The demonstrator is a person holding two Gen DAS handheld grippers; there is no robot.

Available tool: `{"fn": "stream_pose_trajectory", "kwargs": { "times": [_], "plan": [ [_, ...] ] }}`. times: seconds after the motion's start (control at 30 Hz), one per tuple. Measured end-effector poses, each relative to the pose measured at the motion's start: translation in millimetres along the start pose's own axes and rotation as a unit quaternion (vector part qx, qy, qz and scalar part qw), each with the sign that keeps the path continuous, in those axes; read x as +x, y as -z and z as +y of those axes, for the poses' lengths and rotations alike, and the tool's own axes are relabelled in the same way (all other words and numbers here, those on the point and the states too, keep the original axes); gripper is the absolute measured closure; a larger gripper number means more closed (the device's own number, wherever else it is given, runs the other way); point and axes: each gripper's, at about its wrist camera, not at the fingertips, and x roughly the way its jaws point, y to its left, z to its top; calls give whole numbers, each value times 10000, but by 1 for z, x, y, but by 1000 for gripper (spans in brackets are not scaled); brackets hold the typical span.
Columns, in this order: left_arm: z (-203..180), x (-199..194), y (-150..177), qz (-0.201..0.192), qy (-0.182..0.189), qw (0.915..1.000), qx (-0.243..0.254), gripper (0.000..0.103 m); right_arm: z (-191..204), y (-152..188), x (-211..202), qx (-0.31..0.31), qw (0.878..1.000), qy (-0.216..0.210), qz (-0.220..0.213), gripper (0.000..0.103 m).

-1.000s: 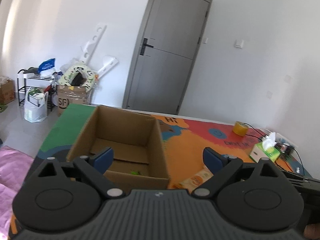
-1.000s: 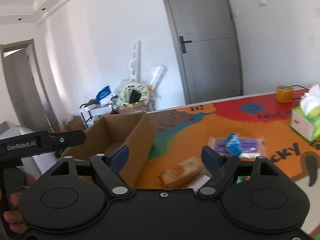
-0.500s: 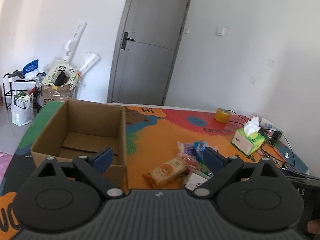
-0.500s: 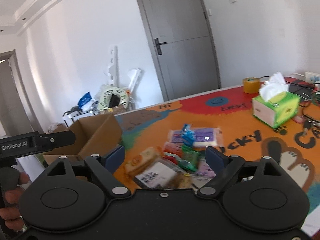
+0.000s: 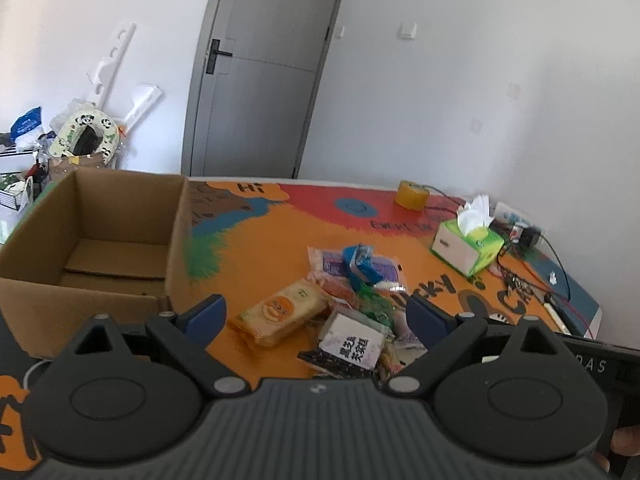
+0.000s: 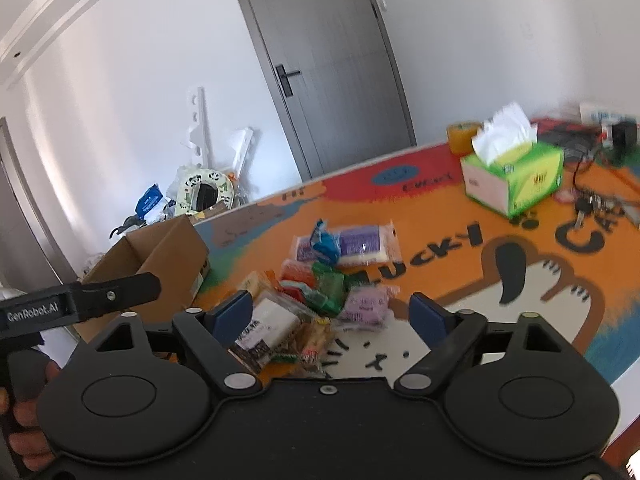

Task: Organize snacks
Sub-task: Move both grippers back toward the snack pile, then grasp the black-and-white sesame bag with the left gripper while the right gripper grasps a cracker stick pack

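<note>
Snack pile (image 5: pixel 344 312) heaped right of the open cardboard box (image 5: pixel 100 240), wrappers overlapping. Left gripper (image 5: pixel 316 312) wide, empty; right gripper (image 6: pixel 332 316) wide, just narrowing, nothing between the pads. Risk: snagging two slippery packets together, or dragging neighbours toward the tissue box (image 6: pixel 516 180).

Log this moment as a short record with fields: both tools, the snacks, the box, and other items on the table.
left tool: open, nothing between its pads
right tool: open, jaws just closing a little, holding nothing
snack pile: loose packets heaped on the colourful mat, none in a tool
cardboard box: open top, left of the pile, no snacks visible inside
tissue box: green, beyond the pile
tape roll: yellow, far edge
</note>
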Motion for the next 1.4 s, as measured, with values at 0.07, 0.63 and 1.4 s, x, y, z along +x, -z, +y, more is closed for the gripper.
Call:
{"fn": "stream_pose_trajectory", "kwargs": {
  "times": [0.07,0.63,1.4],
  "plan": [
    [-3,7,2,67,25,10000,20,8,-4,3,6,36,10000,18,89,29],
    [-23,68,20,457,159,9982,342,10,-28,18,41,465,9972,-78,577,48],
    [14,59,20,662,-34,9978,-46,58,11,21,84,183,9966,-209,775,48]
  ]
}}
